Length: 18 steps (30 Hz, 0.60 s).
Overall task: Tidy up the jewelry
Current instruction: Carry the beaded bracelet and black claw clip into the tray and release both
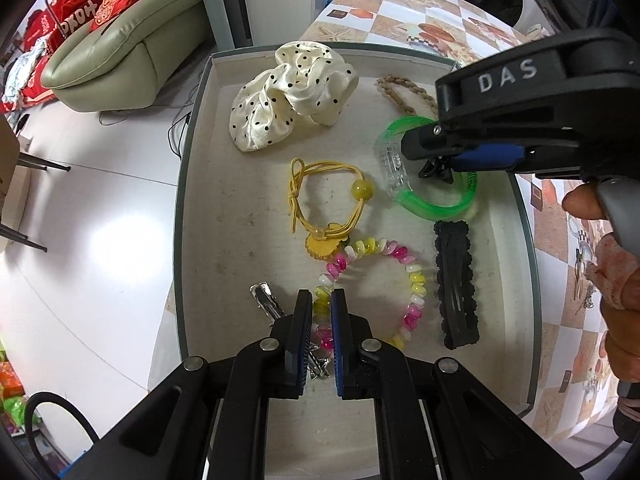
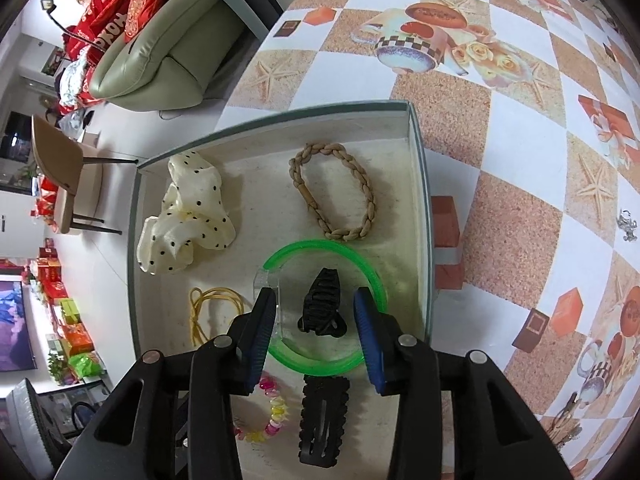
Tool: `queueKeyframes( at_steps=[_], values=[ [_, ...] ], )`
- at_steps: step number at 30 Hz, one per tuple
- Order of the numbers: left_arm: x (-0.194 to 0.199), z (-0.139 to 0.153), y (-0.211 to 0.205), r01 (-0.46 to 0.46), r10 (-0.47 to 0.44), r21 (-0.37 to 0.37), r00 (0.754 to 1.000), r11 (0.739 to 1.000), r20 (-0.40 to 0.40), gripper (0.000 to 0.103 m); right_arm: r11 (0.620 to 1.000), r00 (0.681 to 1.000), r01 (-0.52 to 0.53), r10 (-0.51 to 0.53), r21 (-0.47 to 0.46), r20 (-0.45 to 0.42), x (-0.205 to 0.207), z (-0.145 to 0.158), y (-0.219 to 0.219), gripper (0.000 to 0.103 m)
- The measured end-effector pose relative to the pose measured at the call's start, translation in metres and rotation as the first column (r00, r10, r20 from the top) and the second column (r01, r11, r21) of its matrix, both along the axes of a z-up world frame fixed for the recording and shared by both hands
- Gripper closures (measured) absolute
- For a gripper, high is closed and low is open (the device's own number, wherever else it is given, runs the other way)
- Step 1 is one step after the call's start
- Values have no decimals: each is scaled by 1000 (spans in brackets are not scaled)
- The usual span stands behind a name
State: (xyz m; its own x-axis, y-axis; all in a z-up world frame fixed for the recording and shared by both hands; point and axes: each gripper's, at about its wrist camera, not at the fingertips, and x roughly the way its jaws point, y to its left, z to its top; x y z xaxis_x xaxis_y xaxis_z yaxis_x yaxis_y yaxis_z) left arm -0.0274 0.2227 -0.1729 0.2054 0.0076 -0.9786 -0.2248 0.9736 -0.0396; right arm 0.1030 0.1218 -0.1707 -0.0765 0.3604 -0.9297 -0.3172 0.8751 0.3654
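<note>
Mostly sorted, I judge: small black claw clip (image 2: pixel 322 307) sits in the grey shallow tray (image 2: pixel 423 216), right tongs (image 2: pixel 316 336) parted above; silver clip (image 2: pixel 628 225) waits on the desk (image 2: pixel 520 184); left tongs (image 1: pixel 321 344) closed, empty.

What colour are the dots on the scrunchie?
Black dots on the cream scrunchie; the left wrist view shows it best.

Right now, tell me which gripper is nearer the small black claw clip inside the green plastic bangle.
Right. The right gripper hangs open directly over the black claw clip, fingers either side. The left gripper is shut, across the tray over the pink-and-yellow coil bracelet.
</note>
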Motion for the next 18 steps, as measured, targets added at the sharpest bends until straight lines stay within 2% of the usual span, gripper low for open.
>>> queueKeyframes(
  at_steps=[11, 18],
  values=[
    [-2, 10, -10, 12, -12, 24, 1000, 1000, -13, 89, 995, 999, 48, -50, 87, 15, -4, 39, -23, 56],
    [-2, 14, -18, 25, -24, 21, 999, 999, -26, 89, 991, 997, 75, -77, 110, 13, -17, 57, -49, 49]
  ],
)
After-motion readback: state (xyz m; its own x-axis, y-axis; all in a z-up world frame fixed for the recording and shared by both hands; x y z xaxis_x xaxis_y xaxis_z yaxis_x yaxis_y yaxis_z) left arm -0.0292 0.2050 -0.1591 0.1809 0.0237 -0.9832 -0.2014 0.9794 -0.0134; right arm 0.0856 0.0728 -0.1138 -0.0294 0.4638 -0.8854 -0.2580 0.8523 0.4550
